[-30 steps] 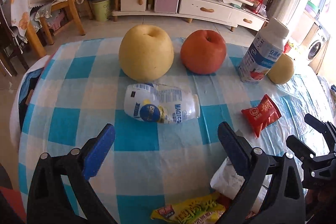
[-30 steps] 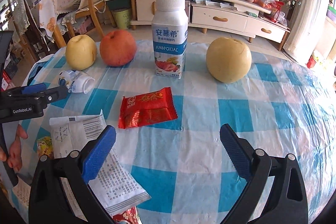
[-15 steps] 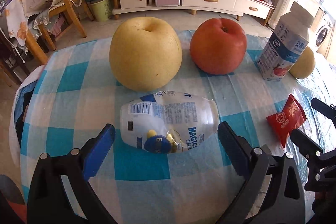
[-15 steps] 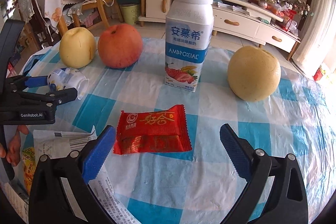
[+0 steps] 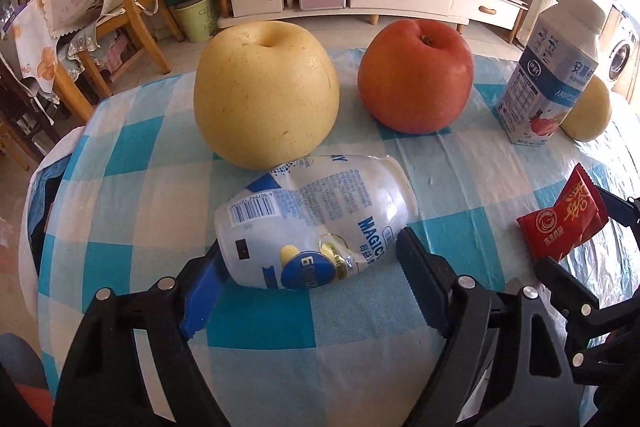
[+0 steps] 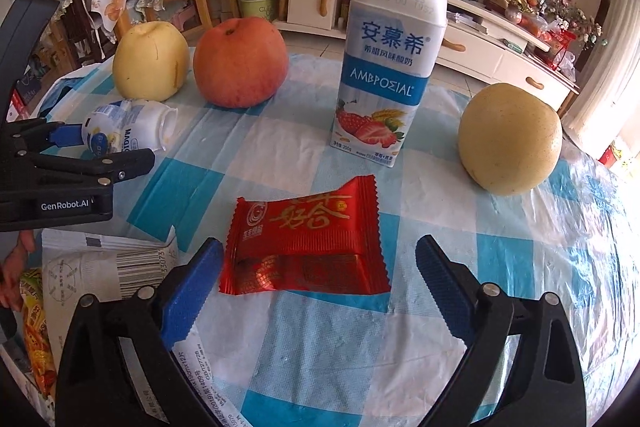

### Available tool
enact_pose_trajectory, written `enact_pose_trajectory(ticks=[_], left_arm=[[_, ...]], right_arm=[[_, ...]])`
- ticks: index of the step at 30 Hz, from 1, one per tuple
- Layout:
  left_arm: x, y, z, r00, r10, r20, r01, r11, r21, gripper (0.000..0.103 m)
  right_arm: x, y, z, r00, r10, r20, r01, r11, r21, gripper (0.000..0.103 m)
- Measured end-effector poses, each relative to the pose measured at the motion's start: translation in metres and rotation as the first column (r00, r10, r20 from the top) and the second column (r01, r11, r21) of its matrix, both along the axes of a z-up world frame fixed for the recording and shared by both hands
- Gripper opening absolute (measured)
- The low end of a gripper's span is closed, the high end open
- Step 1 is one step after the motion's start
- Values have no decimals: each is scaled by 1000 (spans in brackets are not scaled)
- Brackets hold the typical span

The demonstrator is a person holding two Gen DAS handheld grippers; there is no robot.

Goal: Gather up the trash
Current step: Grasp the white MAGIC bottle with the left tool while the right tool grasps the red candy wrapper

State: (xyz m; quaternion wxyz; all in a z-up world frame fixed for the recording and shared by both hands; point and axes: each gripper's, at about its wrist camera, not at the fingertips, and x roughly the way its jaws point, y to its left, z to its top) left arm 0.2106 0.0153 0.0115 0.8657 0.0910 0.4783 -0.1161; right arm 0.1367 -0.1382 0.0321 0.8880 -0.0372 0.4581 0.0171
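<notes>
Crushed bottle (image 5: 316,223) between left gripper (image 5: 308,279) fingers

Two low, close wrist views – shared apple (image 5: 414,75) and checked tablecloth (image 6: 460,255)

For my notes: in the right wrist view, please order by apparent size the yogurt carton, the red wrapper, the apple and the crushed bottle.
1. Yogurt carton
2. Red wrapper, nearest the camera, so it may look enlarged
3. Apple
4. Crushed bottle, partly hidden by the left gripper

The far pear (image 5: 588,115) sits half hidden behind the yogurt bottle (image 5: 548,75).
</notes>
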Motion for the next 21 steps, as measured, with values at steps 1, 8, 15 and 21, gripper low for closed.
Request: enact_pose_trajectory(ticks=[1,8,15,21], left_arm=[[-1,1,0,1000,0,3,0,1000,0,81],[-15,5,4,1000,-26,8,27,999,-47,51],[-34,8,18,986,-163,31,165,983,-80,54],[-26,17,35,977,-179,114,187,981,-58,72]], right_arm=[[0,0,0,1000,7,-7,-7,1000,3,69],[-5,1,0,999,35,-6,-34,999,37,49],[-6,-16,1,1000,-2,-21,4,994,111,72],[2,-31,3,996,-78,-41,86,965,250,89]])
